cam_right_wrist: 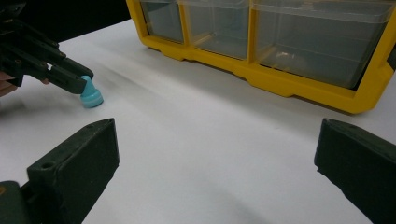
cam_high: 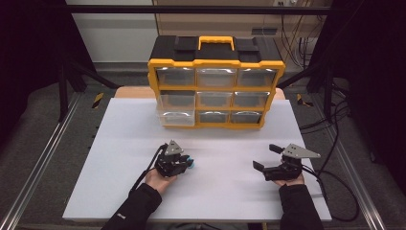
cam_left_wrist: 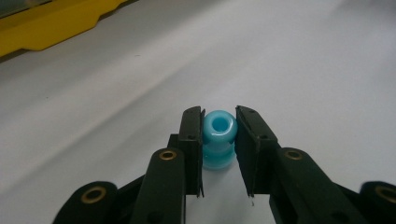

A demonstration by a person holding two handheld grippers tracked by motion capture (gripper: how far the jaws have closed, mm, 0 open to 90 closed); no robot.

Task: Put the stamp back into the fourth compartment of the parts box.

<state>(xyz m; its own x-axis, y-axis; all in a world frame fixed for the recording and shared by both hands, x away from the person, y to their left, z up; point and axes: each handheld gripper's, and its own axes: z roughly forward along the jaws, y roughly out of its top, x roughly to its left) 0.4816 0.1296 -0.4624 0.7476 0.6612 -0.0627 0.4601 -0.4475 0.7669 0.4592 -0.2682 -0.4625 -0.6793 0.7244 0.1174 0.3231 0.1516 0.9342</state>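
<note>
A small light-blue spool-shaped piece (cam_left_wrist: 218,135) stands upright on the white table top (cam_high: 119,158), left of centre. My left gripper (cam_left_wrist: 219,115) is shut on it, one black pad pressing each side of its upper ring. In the high view the same piece (cam_high: 192,164) peeks out at the tip of the left gripper (cam_high: 187,164), which lies low over the board. The right gripper view shows the blue piece (cam_right_wrist: 91,97) resting on the surface under the left gripper's tip. My right gripper (cam_high: 264,156) sits at the right of the board, jaws wide open with nothing between them.
A yellow and black drawer organizer (cam_high: 215,86) with clear drawers stands at the far edge of the board. Its bottom-left drawer (cam_high: 176,117) sticks out a little. Cables trail from both grippers, and dark floor with metal rails flanks the table.
</note>
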